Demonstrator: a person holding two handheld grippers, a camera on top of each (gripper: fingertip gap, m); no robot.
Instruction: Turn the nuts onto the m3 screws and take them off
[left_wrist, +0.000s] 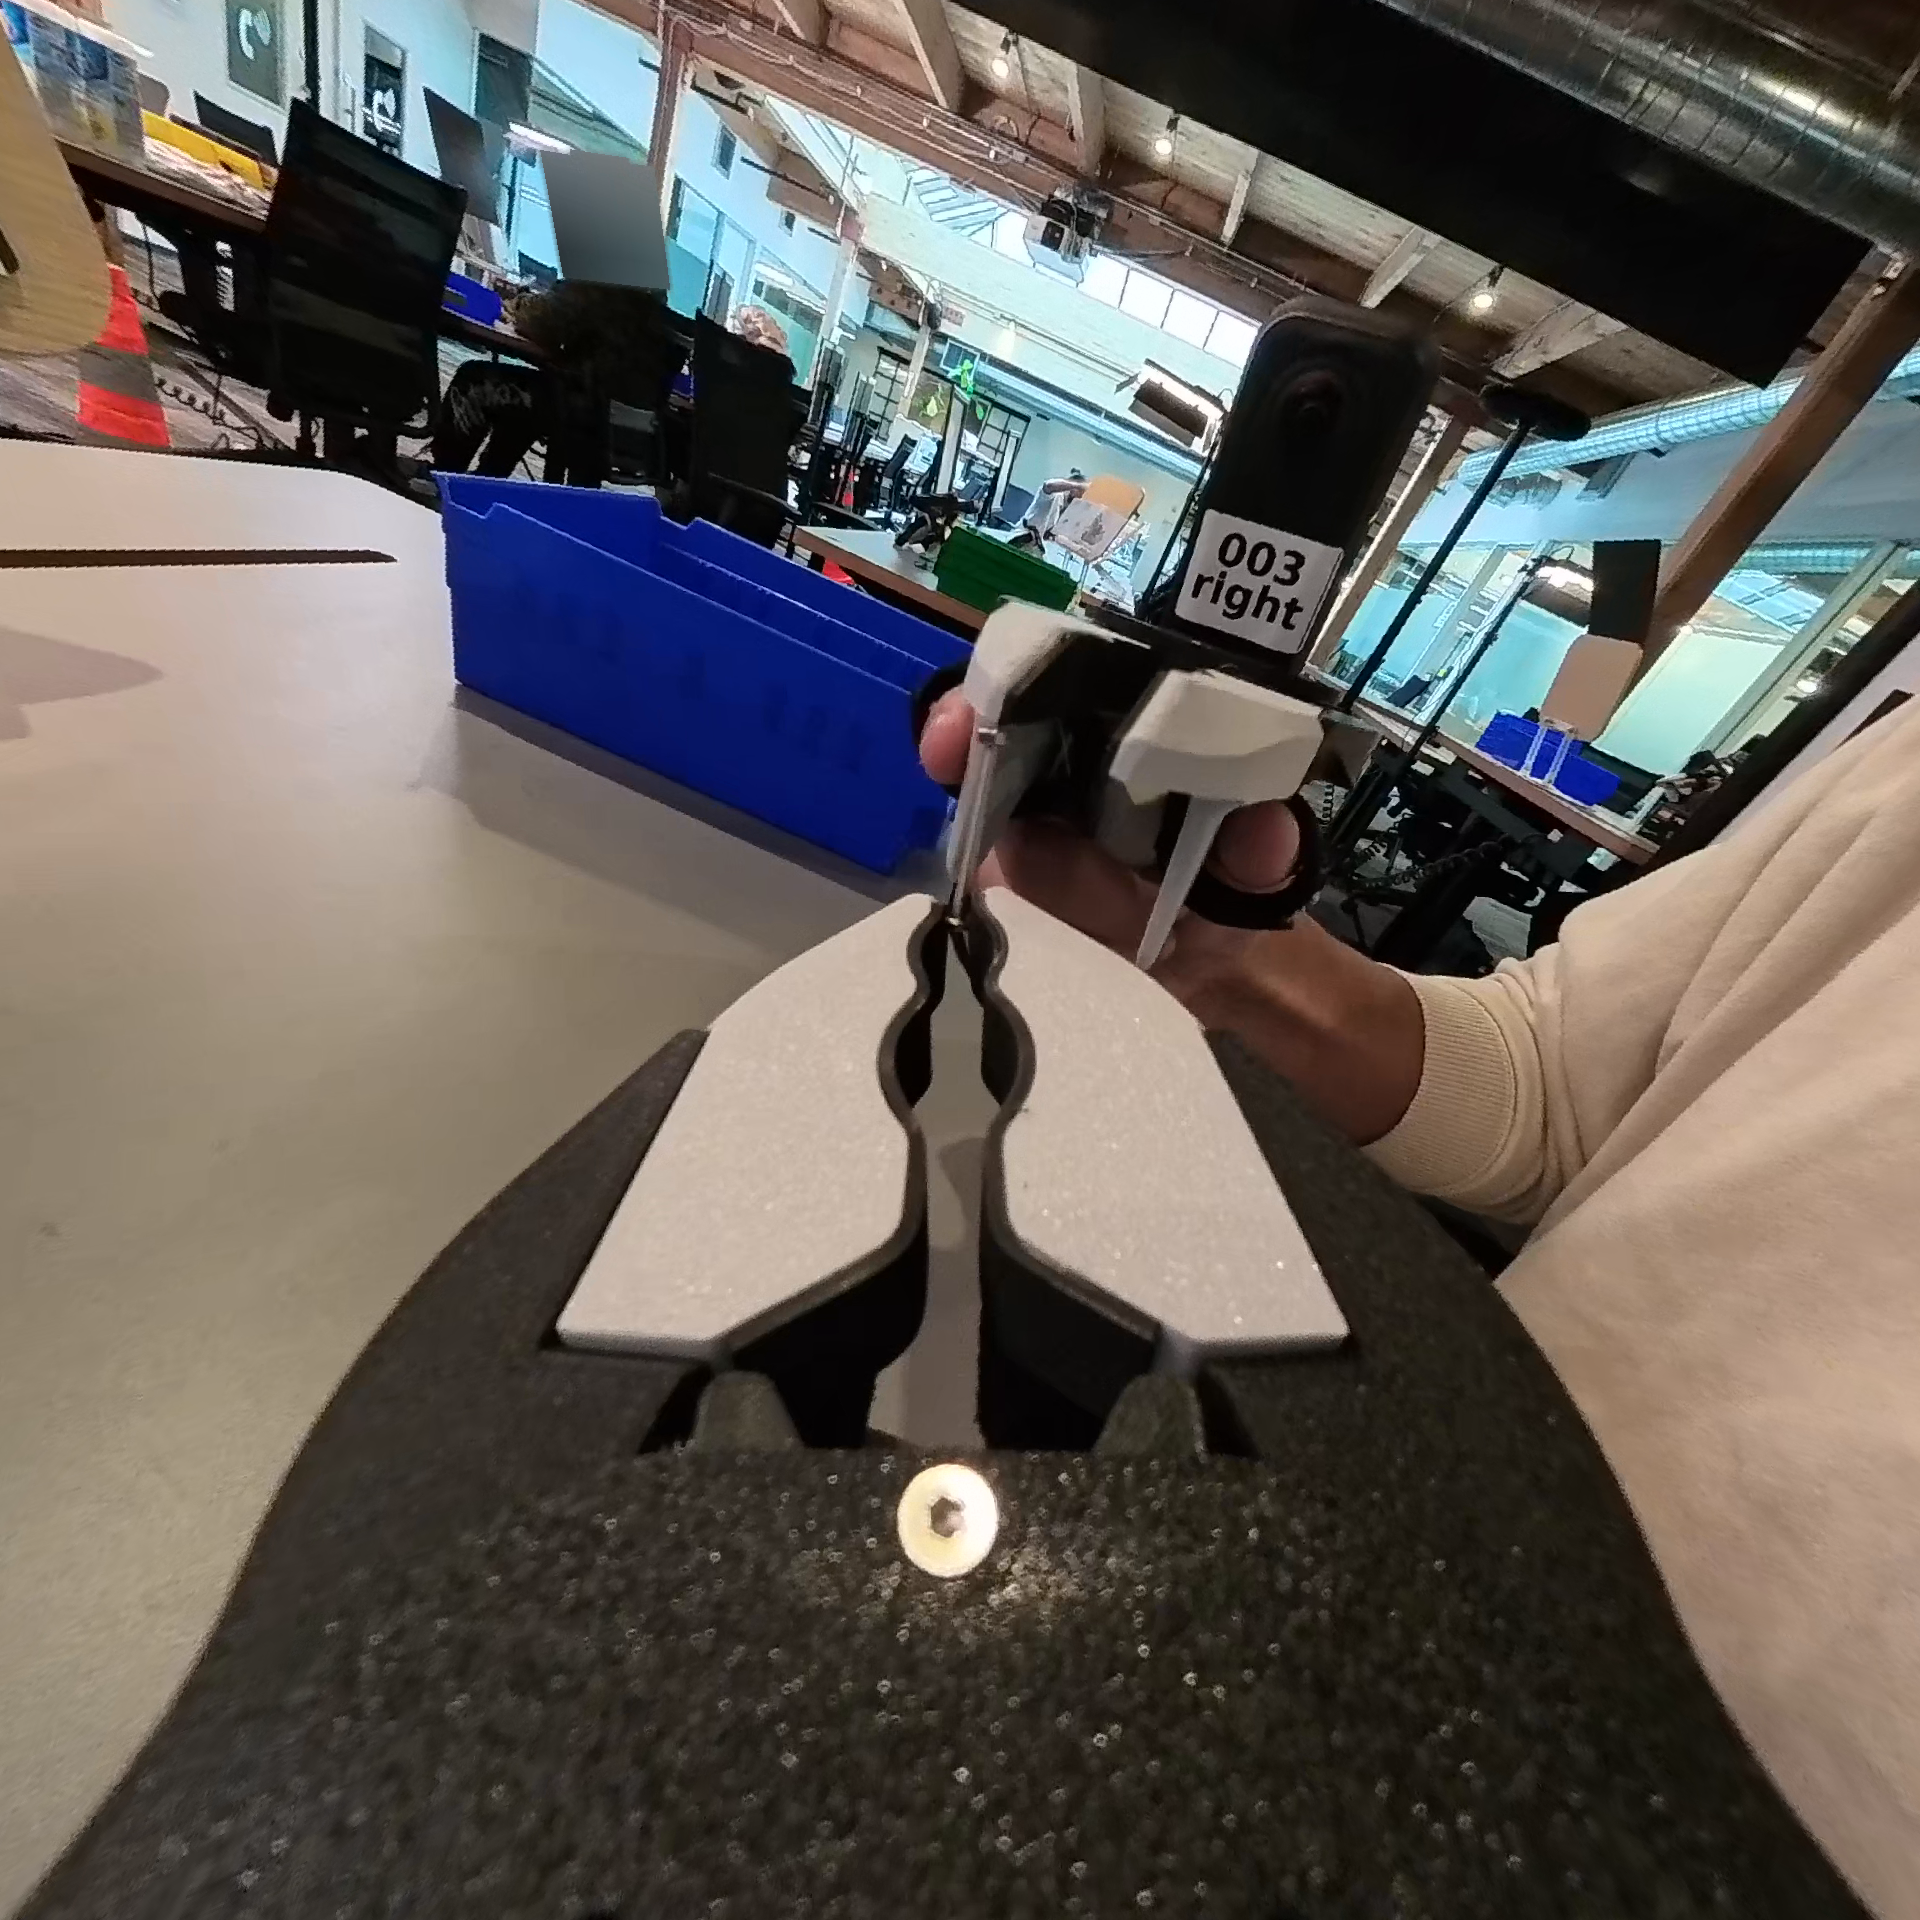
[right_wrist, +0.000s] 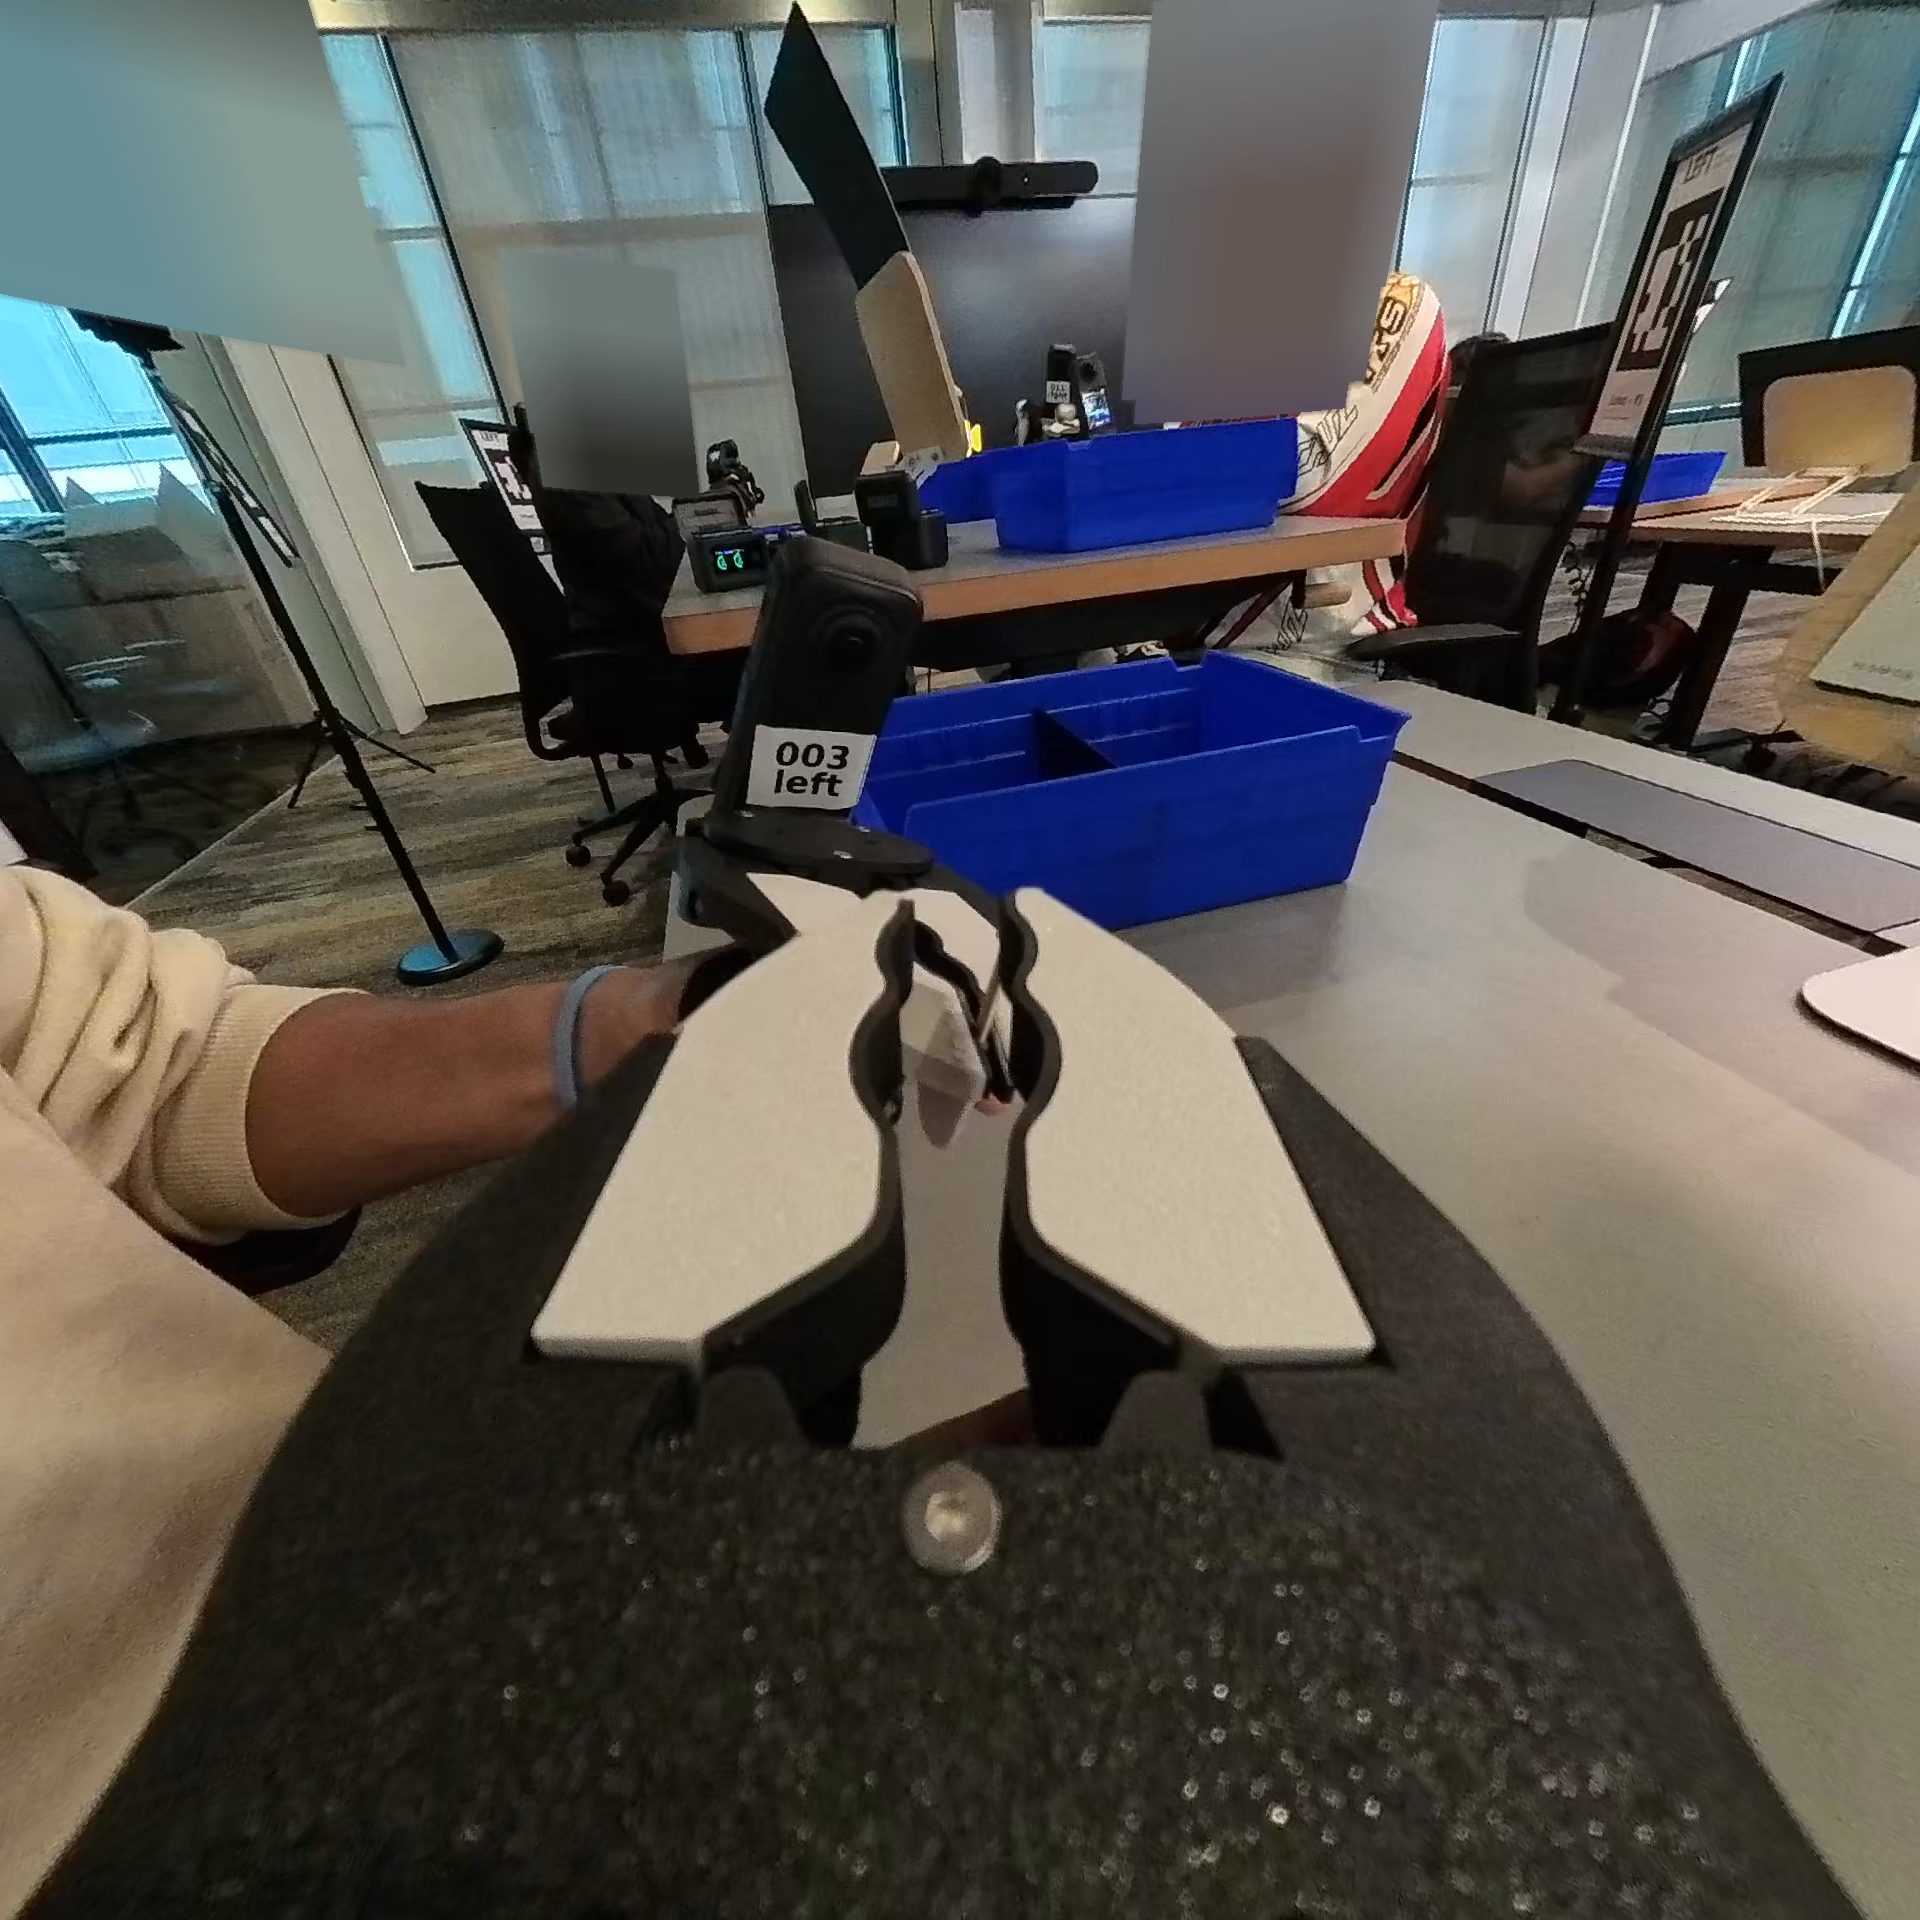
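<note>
I hold the left gripper (left_wrist: 951, 925) nearly closed on a thin dark m3 screw (left_wrist: 952, 916) above the grey table (left_wrist: 260, 935). Right gripper (right_wrist: 961, 961) slightly parted around it; nut unseen. Misalignment risks cross-threading or dropping.

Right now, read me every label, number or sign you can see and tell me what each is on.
I won't quote writing; these bear it:
White sticker on the black camera, left wrist view.
White sticker on the black camera, right wrist view.
Black-and-white marker board on a stand, right wrist view.
Wall posters, left wrist view: too small.
</note>
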